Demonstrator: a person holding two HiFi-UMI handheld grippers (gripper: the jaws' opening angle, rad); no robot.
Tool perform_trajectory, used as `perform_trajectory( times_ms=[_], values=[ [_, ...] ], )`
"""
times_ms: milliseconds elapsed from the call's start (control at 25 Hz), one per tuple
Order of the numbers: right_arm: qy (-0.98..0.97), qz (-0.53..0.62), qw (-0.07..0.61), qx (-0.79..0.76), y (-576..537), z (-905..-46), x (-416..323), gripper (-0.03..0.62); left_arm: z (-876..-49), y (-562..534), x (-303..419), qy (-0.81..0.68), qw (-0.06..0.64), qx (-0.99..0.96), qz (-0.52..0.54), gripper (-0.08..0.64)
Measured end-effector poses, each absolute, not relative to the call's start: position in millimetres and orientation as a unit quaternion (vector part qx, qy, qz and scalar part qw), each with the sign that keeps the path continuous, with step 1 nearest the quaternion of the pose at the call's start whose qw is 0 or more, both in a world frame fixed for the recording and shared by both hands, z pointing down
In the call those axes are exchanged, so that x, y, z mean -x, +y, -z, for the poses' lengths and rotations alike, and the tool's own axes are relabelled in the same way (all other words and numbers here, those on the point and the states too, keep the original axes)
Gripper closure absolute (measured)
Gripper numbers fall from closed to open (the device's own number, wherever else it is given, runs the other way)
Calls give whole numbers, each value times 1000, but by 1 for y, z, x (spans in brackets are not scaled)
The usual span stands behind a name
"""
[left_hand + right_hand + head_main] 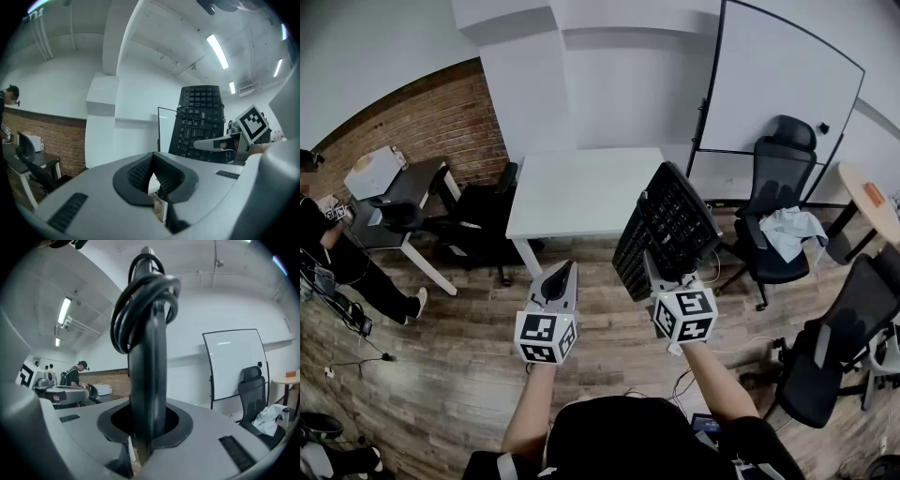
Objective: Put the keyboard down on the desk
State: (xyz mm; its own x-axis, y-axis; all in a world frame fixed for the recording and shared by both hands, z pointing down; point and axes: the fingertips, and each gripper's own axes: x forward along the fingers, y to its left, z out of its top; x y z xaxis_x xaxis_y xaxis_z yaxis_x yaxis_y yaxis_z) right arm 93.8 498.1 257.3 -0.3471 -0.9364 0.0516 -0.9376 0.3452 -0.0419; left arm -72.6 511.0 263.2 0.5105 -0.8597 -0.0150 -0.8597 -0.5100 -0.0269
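Note:
A black keyboard [667,230] stands tilted in the air, held by its near edge, with its coiled cable [140,291] bundled at the top. My right gripper [661,274] is shut on the keyboard [149,380], which fills the middle of the right gripper view edge-on. Left of it, my left gripper [561,277] is shut with nothing in it. The left gripper view shows its closed jaws [151,178] and the keyboard [199,119] off to the right. The white desk [581,192] stands ahead, its top bare.
Black office chairs stand to the right [783,202] and lower right [834,347], one with a cloth [789,230] on it. A whiteboard [783,80] leans at the back right. A second desk [398,192] with chairs and a person [323,248] are at the left. A round table [872,202] is far right.

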Motion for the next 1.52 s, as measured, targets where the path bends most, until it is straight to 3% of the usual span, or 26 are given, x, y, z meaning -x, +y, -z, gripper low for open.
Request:
perform_trajectory(
  times_ms=[960, 1520],
  values=[
    [-832, -45, 19, -553, 477, -287, -130, 499, -285, 490, 25, 498, 7, 867, 10, 548],
    [-828, -54, 24, -558, 381, -299, -125, 499, -292, 388, 28, 494, 4, 870, 10, 549]
  ],
)
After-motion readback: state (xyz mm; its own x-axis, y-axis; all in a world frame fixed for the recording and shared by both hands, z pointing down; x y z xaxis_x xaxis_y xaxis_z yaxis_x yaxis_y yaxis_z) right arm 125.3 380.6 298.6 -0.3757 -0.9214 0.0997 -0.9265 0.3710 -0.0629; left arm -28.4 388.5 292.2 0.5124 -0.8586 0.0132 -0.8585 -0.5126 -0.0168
